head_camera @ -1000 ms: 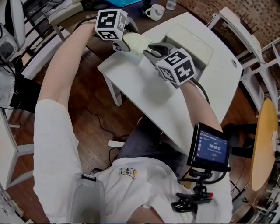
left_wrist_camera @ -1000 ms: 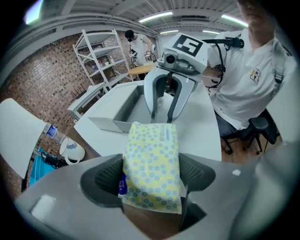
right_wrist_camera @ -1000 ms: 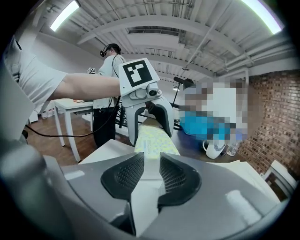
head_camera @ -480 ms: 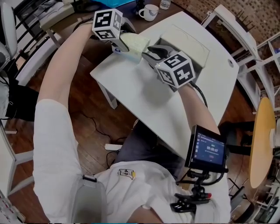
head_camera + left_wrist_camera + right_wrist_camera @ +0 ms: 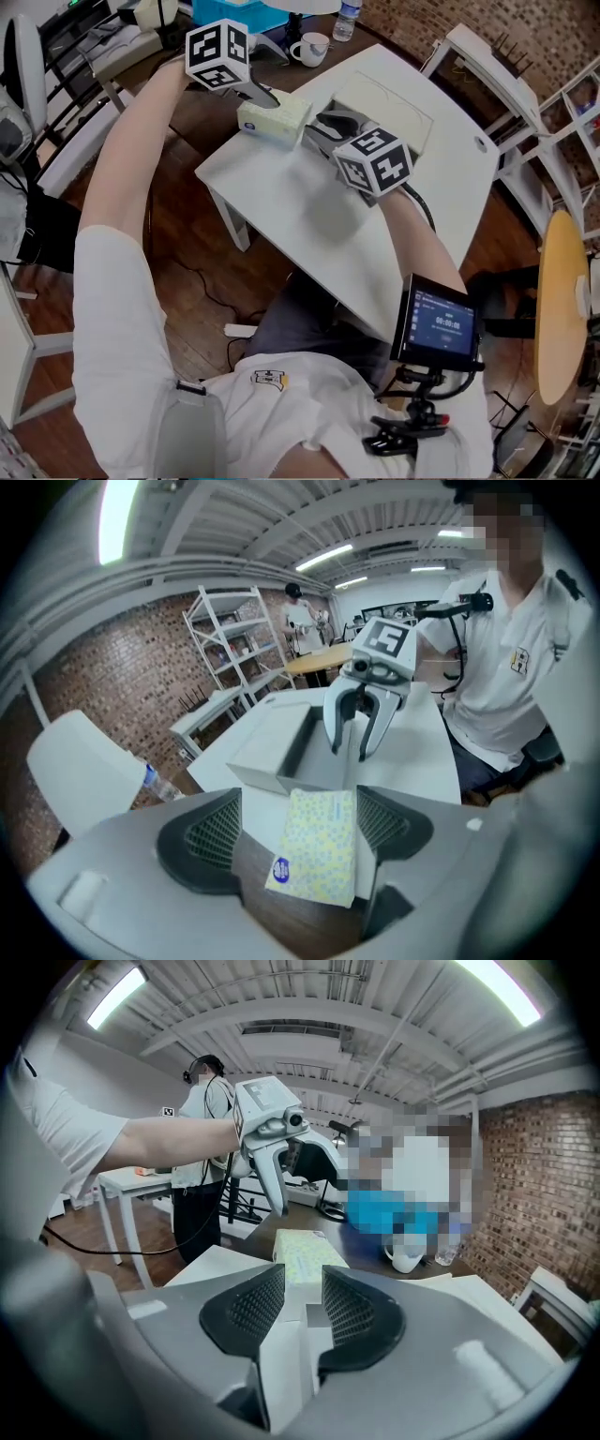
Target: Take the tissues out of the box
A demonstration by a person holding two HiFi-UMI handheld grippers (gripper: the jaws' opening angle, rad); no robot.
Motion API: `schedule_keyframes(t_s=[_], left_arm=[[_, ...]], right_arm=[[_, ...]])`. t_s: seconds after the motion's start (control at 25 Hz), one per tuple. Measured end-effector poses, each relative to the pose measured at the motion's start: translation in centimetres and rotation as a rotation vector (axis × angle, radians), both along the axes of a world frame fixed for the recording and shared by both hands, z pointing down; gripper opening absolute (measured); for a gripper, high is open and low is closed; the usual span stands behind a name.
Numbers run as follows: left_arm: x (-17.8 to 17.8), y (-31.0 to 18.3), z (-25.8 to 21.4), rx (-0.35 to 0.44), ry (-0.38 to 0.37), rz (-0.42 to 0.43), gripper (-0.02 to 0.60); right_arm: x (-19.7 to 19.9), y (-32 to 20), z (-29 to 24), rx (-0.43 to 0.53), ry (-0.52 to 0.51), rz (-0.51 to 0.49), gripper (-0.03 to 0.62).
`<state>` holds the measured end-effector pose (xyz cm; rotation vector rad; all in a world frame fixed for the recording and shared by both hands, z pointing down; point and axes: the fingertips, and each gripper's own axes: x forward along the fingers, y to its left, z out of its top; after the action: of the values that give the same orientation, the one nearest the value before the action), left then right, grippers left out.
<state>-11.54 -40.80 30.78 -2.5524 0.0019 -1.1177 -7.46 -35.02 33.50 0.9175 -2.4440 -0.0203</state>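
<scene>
One flat dotted tissue pack (image 5: 274, 120); left gripper (image 5: 300, 799) jaws wide; right gripper (image 5: 300, 1277) jaws just opened, empty

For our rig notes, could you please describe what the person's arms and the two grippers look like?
The left gripper and right gripper have pale grey bodies with dark gridded pads; each carries a white cube with black square markers. A black cable trails from the right one. The person wears a white short-sleeved shirt.
</scene>
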Motion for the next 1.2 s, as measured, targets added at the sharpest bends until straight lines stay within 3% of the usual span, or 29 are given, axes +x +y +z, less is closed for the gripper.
schedule_keyframes(t_s=[0.2,0.44,0.64,0.8,0.88,1.0,1.2], left_arm=[[2.2,4.1,-5.5,0.091,0.127,0.047,0.381],[6.3,11.6,-5.3,0.128,0.211,0.149,0.295],[9.6,16.8,-3.0,0.058,0.311,0.167,0.193],[12.2,20.8,1.0,-0.034,0.388,0.163,0.003],[13.1,22.7,4.1,-0.083,0.399,0.148,0.000],[14.0,24.7,8.6,-0.142,0.346,0.124,0.000],[14.9,25.6,10.0,-0.229,0.295,0.107,0.000]], right_arm=[[1.2,1.7,-3.3,0.057,-0.025,0.002,0.120],[5.0,5.8,-6.0,0.107,-0.065,0.034,0.119],[8.8,10.2,-5.4,0.093,-0.096,0.055,0.118],[11.9,14.1,-2.1,0.044,-0.105,0.076,0.118],[13.1,16.1,0.0,0.013,-0.116,0.091,0.118],[14.1,18.4,3.4,-0.037,-0.115,0.110,0.118],[14.6,19.8,5.4,-0.069,-0.161,0.126,0.115]])
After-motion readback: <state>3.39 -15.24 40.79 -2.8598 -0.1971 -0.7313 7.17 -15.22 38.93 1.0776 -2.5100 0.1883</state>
